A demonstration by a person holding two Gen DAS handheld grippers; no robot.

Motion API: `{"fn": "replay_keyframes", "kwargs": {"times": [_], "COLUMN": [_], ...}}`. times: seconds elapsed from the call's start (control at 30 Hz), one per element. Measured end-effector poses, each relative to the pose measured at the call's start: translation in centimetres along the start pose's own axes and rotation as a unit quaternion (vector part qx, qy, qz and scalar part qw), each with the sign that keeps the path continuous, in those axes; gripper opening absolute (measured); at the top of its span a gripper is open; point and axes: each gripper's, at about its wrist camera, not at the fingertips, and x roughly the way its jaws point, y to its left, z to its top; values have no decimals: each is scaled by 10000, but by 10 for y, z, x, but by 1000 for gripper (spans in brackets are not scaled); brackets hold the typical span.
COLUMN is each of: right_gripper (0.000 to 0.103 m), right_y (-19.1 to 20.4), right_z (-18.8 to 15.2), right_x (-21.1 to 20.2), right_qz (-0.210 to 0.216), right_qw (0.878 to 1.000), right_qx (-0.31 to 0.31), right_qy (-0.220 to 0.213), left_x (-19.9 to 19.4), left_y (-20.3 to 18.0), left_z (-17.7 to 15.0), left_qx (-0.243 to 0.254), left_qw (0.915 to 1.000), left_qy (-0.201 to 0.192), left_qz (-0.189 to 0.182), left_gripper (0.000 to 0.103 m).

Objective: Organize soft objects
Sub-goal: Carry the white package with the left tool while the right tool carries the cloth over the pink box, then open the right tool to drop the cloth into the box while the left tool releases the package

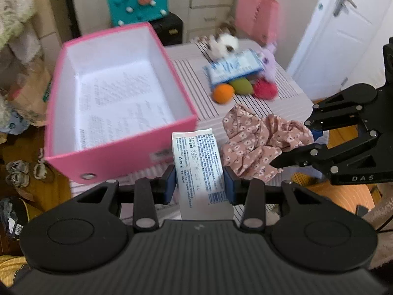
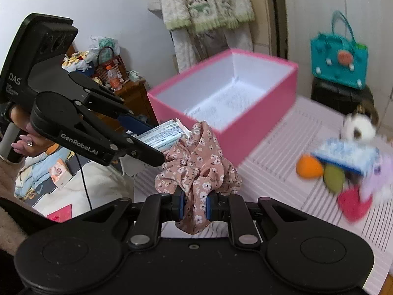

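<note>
My left gripper (image 1: 199,184) is shut on a white tissue pack (image 1: 200,164) with blue print, held in the air just in front of the open pink box (image 1: 118,132). My right gripper (image 2: 194,205) is shut on a crumpled pink floral cloth (image 2: 199,164), lifted beside the tissue pack (image 2: 162,135). In the left wrist view the right gripper (image 1: 294,145) comes in from the right with the floral cloth (image 1: 258,140) bunched at its tips. The left gripper (image 2: 149,145) shows at the left of the right wrist view, with a hand behind it. Only a printed sheet lies inside the pink box (image 2: 245,132).
On the striped cover (image 1: 289,98) farther back lie an orange ball (image 1: 223,93), a green ball (image 1: 242,86), a red knitted heart (image 1: 265,88), a blue tissue pack (image 1: 234,67), a plush cat (image 1: 224,43) and a lilac plush (image 1: 269,60). A teal bag (image 1: 137,1) stands behind on a black case.
</note>
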Motion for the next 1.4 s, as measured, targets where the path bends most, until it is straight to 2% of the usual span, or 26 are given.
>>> {"fn": "replay_keyframes", "kwargs": {"times": [0.27, 0.43, 0.57, 0.77, 1.07, 1.13, 1.27, 1.4], "right_gripper": [19, 19, 19, 20, 20, 21, 21, 21], "right_y": [-3, -16, -31, -63, -92, -95, -98, -98], "right_z": [52, 86, 117, 156, 185, 187, 183, 184], "right_x": [7, 20, 48, 108, 176, 186, 197, 206], "right_qz": [-43, -468, -871, -1389, -1354, -1303, -1122, -1156], "right_qw": [9984, 9955, 9912, 9834, 9762, 9750, 9730, 9700], "right_qx": [-301, -447, -689, -1120, -1642, -1700, -1853, -1946], "right_qy": [-478, -692, -716, -318, 426, 585, 793, 887], "left_x": [-19, -3, 16, 69, 140, 147, 156, 166], "left_y": [42, 67, 90, 130, 168, 171, 178, 179], "left_z": [28, 60, 86, 130, 159, 161, 161, 161], "left_qx": [-258, -299, -406, -765, -1093, -1108, -1231, -1125], "left_qw": [9969, 9949, 9929, 9927, 9899, 9898, 9899, 9897], "left_qy": [-720, -880, -975, -728, -341, -271, -224, -182], "left_qz": [206, 393, 543, 585, 832, 855, 669, 870], "left_gripper": [39, 39, 39, 39, 39, 39, 39, 39]}}
